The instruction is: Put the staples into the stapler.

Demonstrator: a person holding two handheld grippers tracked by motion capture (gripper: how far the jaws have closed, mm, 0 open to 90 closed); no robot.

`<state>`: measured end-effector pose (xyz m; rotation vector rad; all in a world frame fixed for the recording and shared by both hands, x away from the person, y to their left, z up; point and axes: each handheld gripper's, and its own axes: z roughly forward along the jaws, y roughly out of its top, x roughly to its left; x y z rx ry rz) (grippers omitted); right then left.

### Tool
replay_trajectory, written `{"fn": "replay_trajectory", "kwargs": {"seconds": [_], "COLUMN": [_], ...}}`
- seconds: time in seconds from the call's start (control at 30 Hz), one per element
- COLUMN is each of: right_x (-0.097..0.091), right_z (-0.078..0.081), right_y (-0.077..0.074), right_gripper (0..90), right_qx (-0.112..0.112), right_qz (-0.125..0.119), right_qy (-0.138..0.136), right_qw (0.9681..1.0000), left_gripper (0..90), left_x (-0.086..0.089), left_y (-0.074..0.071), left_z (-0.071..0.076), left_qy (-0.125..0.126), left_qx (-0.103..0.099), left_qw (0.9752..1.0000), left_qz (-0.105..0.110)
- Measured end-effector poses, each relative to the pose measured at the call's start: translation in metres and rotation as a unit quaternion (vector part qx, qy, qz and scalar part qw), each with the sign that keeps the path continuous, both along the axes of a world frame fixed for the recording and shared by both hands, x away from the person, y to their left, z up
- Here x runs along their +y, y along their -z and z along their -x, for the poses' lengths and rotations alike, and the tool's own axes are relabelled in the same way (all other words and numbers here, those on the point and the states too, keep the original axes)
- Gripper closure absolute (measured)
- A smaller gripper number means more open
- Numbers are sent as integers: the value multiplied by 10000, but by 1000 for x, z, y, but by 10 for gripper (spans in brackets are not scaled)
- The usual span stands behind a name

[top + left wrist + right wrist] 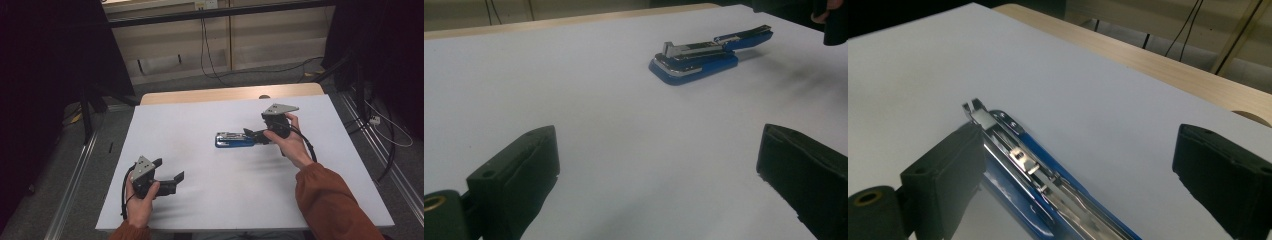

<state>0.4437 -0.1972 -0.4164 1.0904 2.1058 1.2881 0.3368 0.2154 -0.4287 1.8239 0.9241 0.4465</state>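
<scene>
at the left, near the front edge of the white flat-topped counter (200, 115), the left hand-held gripper (172, 176), black with a grey three-cornered plate on top, held in a hand with jaws spread wide and nothing between them. bare white surface ahead of it, nothing in the way toward the middle. near the middle, lying flat on the counter, a blue and chrome metal stapler (235, 140) with its top arm swung open and the silver staple channel exposed. in the left gripper view, same stapler (704, 52) well ahead of the jaws, its blue arm lifted at the far end. just right of it, the right hand-held gripper (252, 135), released, jaws wide, one jaw beside the stapler (1048, 185) along the chrome channel, the other well off to the side; touching or not, cannot tell. beyond the counter, a light wooden tabletop edge (230, 92), black cables (205, 45) hanging down a pale wall, grey floor.
</scene>
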Motion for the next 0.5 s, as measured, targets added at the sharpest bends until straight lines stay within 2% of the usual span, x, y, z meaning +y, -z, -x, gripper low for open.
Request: {"fn": "replay_trajectory", "kwargs": {"seconds": [0.07,0.13,0.23,0.4,0.5], "right_x": [-1,-3,-6,-12,-14], "right_z": [4,7,11,18,24], "right_y": [1,3,4,2,2], "right_gripper": [67,64,55,46,40], "right_qx": [-73,-97,-181,-239,-297], "right_qz": [156,20,34,-85,-51], "right_qy": [39,64,199,303,359], "right_qw": [9998,9999,9996,9992,9989], "left_gripper": [37,37,37,37,37], "left_x": [0,0,1,1,2], "left_y": [0,0,-1,-2,-2], "left_z": [0,1,1,2,2], "left_qy": [-15,10,-27,17,17], "left_qx": [-4,-39,-43,-94,-87], "left_qw": [10000,10000,10000,10000,9999], "left_qz": [21,5,-4,-24,-54]}}
